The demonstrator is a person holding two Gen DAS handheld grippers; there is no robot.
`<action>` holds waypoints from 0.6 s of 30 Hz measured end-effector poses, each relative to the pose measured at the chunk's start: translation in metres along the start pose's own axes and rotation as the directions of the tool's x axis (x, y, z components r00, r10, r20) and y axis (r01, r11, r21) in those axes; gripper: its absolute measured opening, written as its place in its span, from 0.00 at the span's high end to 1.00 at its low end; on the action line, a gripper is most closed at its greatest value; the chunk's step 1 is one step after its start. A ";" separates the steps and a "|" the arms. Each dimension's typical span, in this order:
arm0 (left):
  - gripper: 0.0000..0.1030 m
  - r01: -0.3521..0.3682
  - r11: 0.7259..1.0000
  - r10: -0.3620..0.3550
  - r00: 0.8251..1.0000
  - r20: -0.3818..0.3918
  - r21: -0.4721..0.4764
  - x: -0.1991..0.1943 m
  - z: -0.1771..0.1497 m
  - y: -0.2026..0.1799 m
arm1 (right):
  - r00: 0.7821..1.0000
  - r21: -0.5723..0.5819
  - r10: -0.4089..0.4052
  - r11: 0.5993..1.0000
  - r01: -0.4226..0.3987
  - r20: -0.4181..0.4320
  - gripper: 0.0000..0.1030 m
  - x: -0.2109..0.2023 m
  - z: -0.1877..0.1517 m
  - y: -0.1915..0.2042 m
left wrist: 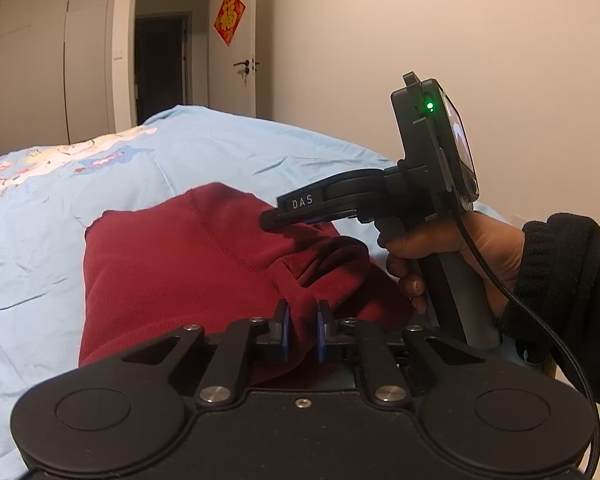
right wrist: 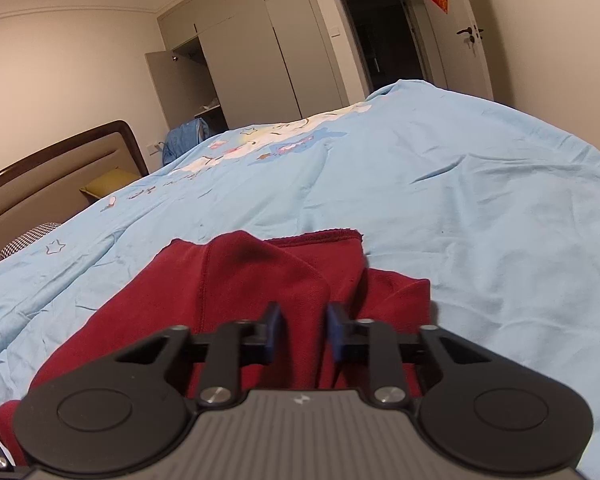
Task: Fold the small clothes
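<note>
A dark red garment (left wrist: 172,264) lies partly folded on the light blue bed cover (left wrist: 220,148). My left gripper (left wrist: 303,330) is low at its near edge, its blue pads (left wrist: 284,330) shut on a raised fold of the red cloth. In the left wrist view a hand (left wrist: 440,248) holds my right gripper (left wrist: 270,220) at the garment's right side, fingers together on a lifted layer. In the right wrist view the right gripper (right wrist: 305,332) has the red garment (right wrist: 240,276) bunched between its pads, with a folded flap lying ahead.
The bed cover (right wrist: 460,200) spreads wide beyond the garment. A wooden headboard (right wrist: 60,168) and a yellow pillow (right wrist: 108,184) are at far left. Wardrobe doors (right wrist: 260,60) and a doorway (right wrist: 384,36) stand behind the bed. A black cable (left wrist: 540,320) hangs from the right gripper.
</note>
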State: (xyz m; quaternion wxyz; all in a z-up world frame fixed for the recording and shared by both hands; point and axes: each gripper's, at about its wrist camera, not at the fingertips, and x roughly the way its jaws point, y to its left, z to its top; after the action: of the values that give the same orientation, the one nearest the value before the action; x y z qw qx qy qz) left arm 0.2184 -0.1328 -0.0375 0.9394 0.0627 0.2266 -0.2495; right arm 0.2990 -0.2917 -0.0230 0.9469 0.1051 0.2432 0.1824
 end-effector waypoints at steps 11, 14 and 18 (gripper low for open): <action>0.90 0.034 0.999 -0.036 0.995 0.091 0.025 -0.003 0.016 -0.007 | 0.988 0.017 -0.055 0.998 0.053 0.148 0.91 -0.044 0.014 -0.008; 0.90 0.060 0.996 -0.066 0.994 0.090 0.070 0.001 0.017 -0.016 | 0.981 0.037 -0.097 0.995 0.092 0.167 0.92 -0.055 0.013 -0.018; 0.90 0.089 0.994 -0.092 0.995 0.040 0.069 0.014 0.010 -0.017 | 0.984 0.075 -0.128 0.990 0.120 0.121 0.92 -0.052 0.003 -0.033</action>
State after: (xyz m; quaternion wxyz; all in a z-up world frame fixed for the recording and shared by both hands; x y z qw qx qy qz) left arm 0.2246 -0.1562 -0.0347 0.9291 0.0784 0.2006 -0.3006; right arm 0.2673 -0.3428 -0.0082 0.9657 0.1329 0.1951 0.1077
